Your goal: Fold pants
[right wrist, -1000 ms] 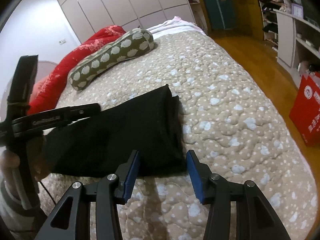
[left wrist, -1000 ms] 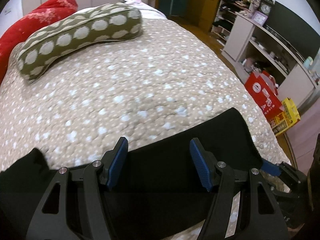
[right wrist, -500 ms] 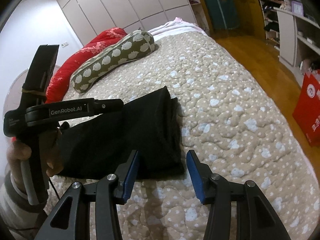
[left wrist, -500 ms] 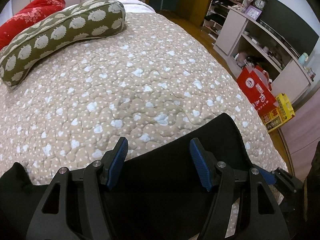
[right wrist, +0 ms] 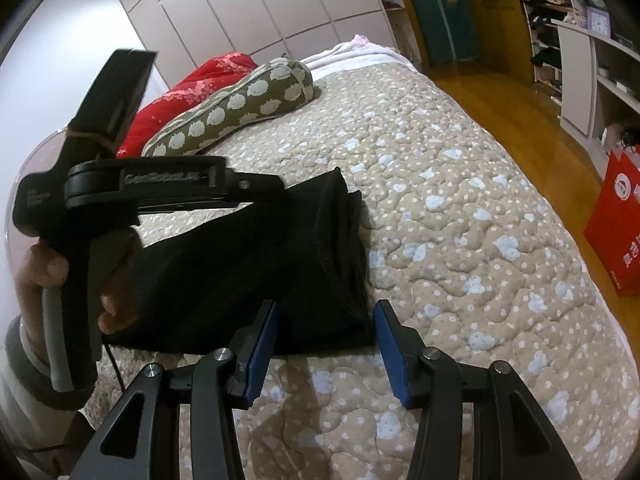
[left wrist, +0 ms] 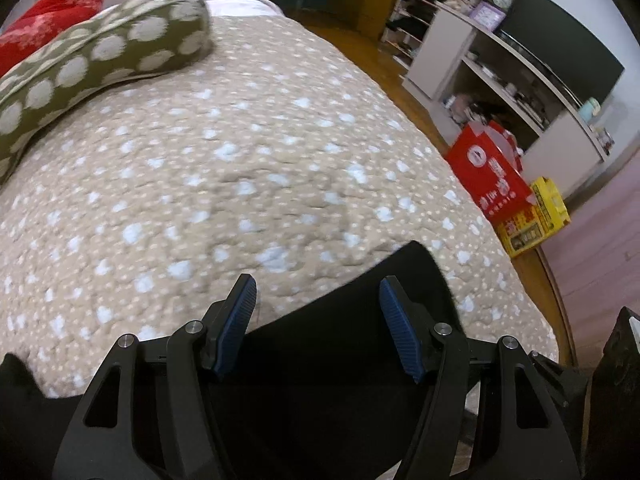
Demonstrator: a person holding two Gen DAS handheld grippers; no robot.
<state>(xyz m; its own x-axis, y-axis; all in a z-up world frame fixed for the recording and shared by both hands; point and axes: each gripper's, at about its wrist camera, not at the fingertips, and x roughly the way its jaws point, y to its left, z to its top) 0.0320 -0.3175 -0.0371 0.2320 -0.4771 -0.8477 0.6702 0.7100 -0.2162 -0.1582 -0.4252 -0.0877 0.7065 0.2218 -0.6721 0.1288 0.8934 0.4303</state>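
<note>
Black pants [right wrist: 248, 272]: folded into a dark slab, lying flat on the bed's dotted beige quilt [right wrist: 460, 216] near its foot; position on the quilt unchanged from a second ago.

Left tool [left wrist: 318, 320]: blue pads apart, nothing between them; it hovers above the pants' far edge. Compared with a second ago, its view has swung across the bed: the dotted green bolster [left wrist: 104, 64] and red cushion [left wrist: 52, 12] now sit higher and further left, and less of the pants shows under the fingers. In the right wrist view the same tool [right wrist: 276, 190] has advanced from the left border to over the middle of the pants, and the person's hand [right wrist: 48, 276] on its grip is now plainly seen.

Right tool [right wrist: 326, 336]: pads apart, empty, framing the pants' near corner just above the quilt; gap and place as before.

Red box [left wrist: 494, 176] and yellow box [left wrist: 544, 216]: on the floor beside the bed.
</note>
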